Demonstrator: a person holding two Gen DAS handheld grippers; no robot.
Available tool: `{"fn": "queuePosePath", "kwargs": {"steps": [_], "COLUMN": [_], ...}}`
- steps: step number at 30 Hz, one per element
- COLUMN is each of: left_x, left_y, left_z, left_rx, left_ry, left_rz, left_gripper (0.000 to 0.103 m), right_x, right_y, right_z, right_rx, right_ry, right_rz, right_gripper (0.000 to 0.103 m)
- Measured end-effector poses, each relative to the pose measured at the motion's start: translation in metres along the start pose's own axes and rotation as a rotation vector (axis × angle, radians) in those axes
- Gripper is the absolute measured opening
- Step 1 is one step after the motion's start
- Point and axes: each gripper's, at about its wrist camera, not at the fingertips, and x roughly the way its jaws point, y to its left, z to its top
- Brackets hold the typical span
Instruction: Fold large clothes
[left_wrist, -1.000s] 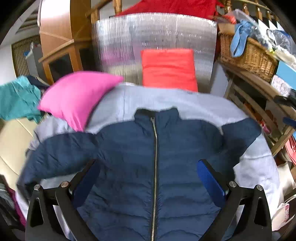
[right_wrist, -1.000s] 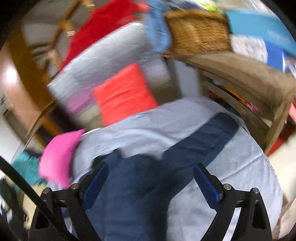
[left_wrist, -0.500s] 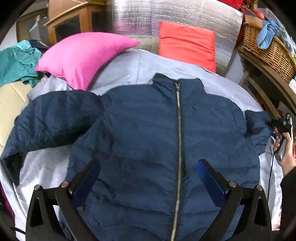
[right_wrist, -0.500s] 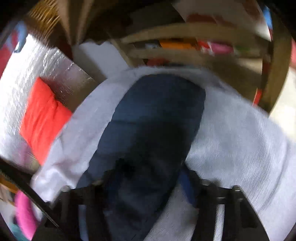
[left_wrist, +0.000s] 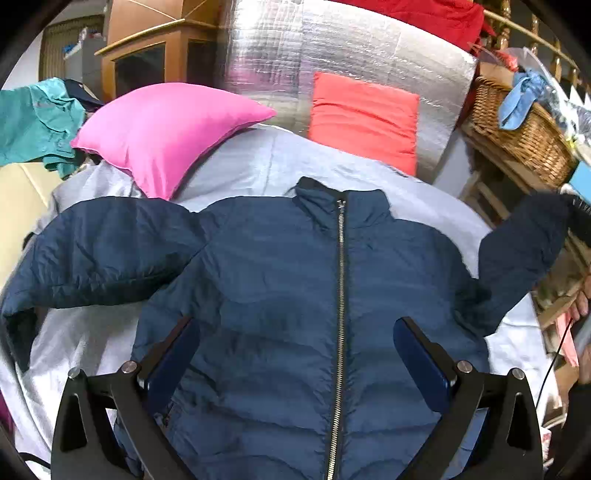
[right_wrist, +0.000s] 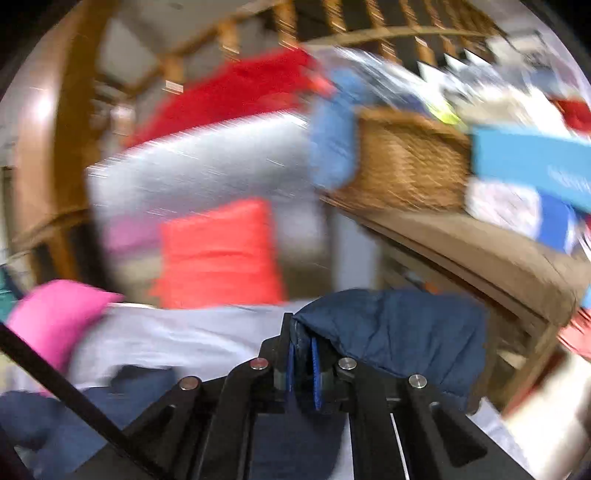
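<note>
A navy quilted jacket (left_wrist: 288, 288) lies zipped, front up, on a pale grey sheet (left_wrist: 258, 166). Its left sleeve (left_wrist: 99, 254) spreads flat to the left. Its right sleeve (left_wrist: 521, 254) is lifted off the sheet at the far right, held by the cuff. My left gripper (left_wrist: 295, 354) hovers open over the jacket's lower front, nothing between its fingers. In the right wrist view my right gripper (right_wrist: 303, 354) is shut on the sleeve cuff (right_wrist: 391, 332), the navy fabric bunched over and past its pads.
A pink pillow (left_wrist: 166, 129) and an orange-red cushion (left_wrist: 365, 118) sit at the head of the sheet against a silver foil panel (left_wrist: 343, 51). A wicker basket (left_wrist: 521, 133) on wooden shelving stands right. Teal clothes (left_wrist: 33, 118) lie left. A person's hand (left_wrist: 581, 299) shows at the right edge.
My right gripper went from wide open to shut on the right sleeve cuff and raised it off the sheet. My left gripper came lower and nearer over the jacket, staying open.
</note>
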Motion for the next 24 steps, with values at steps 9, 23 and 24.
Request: {"fn": "queuePosePath", "kwargs": {"steps": [9,23,24], "left_x": [-0.028,-0.018,-0.017], "left_y": [0.073,0.106,0.106], "left_z": [0.004,0.003,0.004], "left_rx": [-0.139,-0.257,-0.264], "left_ry": [-0.062,-0.055,-0.051], "left_rz": [0.036,0.052,0.059], "left_gripper": [0.103,0.103,0.103], "right_x": [-0.035,-0.053,-0.06], "right_y": [0.184,0.259,0.241], "right_z": [-0.074,-0.21,-0.203], "right_rx": [-0.183,-0.577,-0.547], "right_ry": [0.085,0.344,0.349], "right_rz": [0.333,0.528,0.551], "right_gripper": [0.008,0.088,0.088]}}
